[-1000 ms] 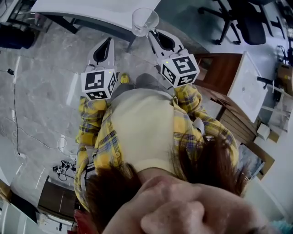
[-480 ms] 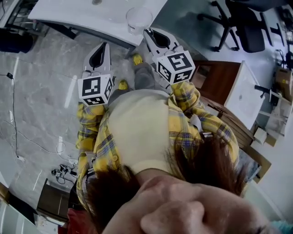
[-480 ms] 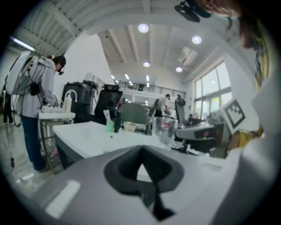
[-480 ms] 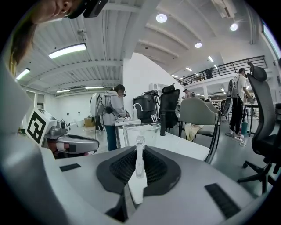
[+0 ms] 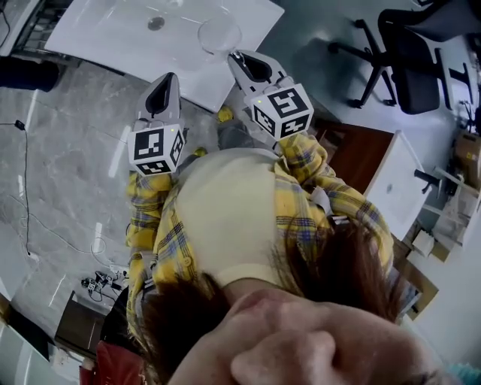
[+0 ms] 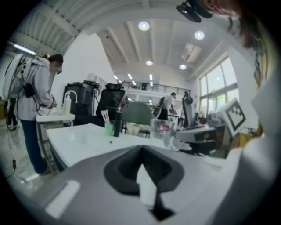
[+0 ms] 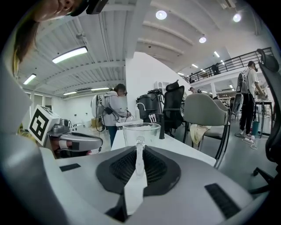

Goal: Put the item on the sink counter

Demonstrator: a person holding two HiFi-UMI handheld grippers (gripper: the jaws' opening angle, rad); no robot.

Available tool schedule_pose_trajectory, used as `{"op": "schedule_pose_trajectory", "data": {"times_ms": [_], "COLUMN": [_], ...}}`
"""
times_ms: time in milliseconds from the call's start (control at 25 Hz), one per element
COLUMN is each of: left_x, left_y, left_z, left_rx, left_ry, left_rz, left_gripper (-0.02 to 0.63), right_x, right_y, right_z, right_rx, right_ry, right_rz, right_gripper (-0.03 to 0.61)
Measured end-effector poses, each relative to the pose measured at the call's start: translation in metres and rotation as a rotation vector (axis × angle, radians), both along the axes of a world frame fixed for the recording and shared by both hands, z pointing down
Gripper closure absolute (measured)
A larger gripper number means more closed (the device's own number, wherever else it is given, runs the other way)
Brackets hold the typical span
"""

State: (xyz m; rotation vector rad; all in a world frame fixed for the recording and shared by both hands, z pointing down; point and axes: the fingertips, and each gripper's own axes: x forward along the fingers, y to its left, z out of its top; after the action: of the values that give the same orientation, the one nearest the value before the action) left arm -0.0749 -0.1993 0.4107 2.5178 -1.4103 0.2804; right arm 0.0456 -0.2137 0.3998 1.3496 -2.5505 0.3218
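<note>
A clear glass cup point(image 5: 219, 34) with a handle hangs over the near edge of the white sink counter point(image 5: 113, 37). My right gripper point(image 5: 237, 57) is shut on the cup's handle point(image 7: 139, 151), and the cup point(image 7: 141, 131) stands upright just past the jaws. In the left gripper view the same cup point(image 6: 163, 130) shows to the right above the counter point(image 6: 83, 140). My left gripper point(image 5: 167, 80) is shut and empty, held over the floor just short of the counter's edge. A round drain point(image 5: 155, 23) marks the sink basin.
On the far end of the counter stand a green cup point(image 6: 109, 128) and a dark bottle point(image 6: 116, 126). A person point(image 6: 33, 96) works at a small table on the left. Office chairs point(image 5: 406, 45) and a brown cabinet point(image 5: 361, 150) are to the right.
Both grippers and the view have moved forward toward the counter. The cup went from the counter's edge to above its surface, and the sink drain has come into view.
</note>
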Motion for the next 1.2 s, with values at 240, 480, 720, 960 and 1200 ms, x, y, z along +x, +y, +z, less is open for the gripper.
{"op": "schedule_pose_trajectory", "data": {"times_ms": [240,480,720,960,1200], "left_x": [0.016,0.029,0.031,0.037,0.037], "left_y": [-0.026,-0.050,-0.072,-0.093,-0.108], "left_z": [0.004,0.008,0.013,0.019,0.025], "left_rx": [-0.024,-0.028,-0.038,-0.045,-0.049], "left_ry": [-0.024,-0.032,-0.033,-0.038,-0.047], "left_rz": [-0.016,-0.047,-0.083,-0.117,-0.148], "left_gripper": [0.609,0.609,0.609,0.609,0.609], "right_x": [0.018,0.031,0.035,0.044,0.052], "right_y": [-0.036,-0.066,-0.094,-0.123,-0.150], "right_z": [0.005,0.011,0.017,0.027,0.043], "right_rx": [-0.011,-0.014,-0.017,-0.019,-0.030], "right_ry": [-0.008,-0.008,-0.002,-0.003,-0.003], "right_rz": [-0.016,-0.038,-0.061,-0.079,-0.084], "right_gripper": [0.543,0.543,0.543,0.543,0.543]}}
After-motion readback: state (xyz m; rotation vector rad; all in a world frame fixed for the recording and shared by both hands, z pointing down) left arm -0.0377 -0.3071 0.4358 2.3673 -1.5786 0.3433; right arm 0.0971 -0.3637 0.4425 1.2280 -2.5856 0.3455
